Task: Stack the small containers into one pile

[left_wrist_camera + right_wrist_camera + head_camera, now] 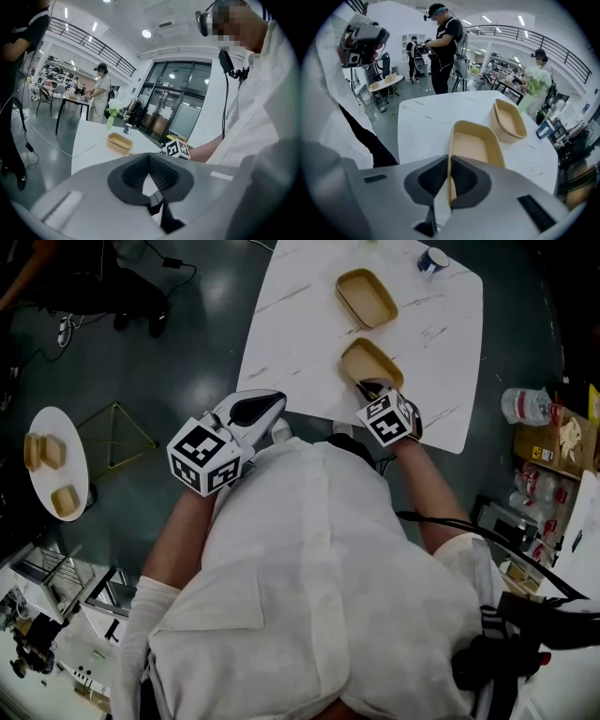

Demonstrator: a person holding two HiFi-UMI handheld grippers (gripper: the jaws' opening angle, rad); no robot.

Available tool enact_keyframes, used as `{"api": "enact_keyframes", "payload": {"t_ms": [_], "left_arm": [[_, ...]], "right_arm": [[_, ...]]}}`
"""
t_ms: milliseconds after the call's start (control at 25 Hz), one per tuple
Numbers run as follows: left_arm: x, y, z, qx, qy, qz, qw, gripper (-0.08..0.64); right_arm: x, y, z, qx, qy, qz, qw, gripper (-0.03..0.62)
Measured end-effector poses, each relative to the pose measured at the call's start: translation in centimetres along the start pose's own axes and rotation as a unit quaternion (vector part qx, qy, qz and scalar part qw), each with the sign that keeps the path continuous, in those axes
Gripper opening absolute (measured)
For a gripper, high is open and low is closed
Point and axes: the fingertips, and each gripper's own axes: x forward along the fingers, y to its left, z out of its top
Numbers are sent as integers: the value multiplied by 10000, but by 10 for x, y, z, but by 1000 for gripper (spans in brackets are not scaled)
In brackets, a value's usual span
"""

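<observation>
Tan and shallow, the two small containers sit apart on the white marble table; no pile has been started.

- Near container: my right gripper is clamped on its near rim, with the wall pinched between the jaws, one inside and one outside. I cannot tell whether its base has left the table.
- Far container: untouched and upright, just beyond the near one.
- Left gripper: jaws together on nothing, held off the table's near edge.

Remaining, in my judgement: lift the near container, carry it over the far container, and nest it inside.
</observation>
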Motion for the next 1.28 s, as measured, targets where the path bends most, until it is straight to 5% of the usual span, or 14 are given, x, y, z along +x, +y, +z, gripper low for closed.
{"api": "enact_keyframes", "payload": {"t_ms": [600,1280], "left_arm": [[6,3,6,97,-57,-114,9999,8],[-1,14,7,52,-142,116,9998,8]], "right_arm": [[-55,-42,2,928,-254,-649,9932,17],[-60,-115,56,1225,-611,-1024,9853,17]]}}
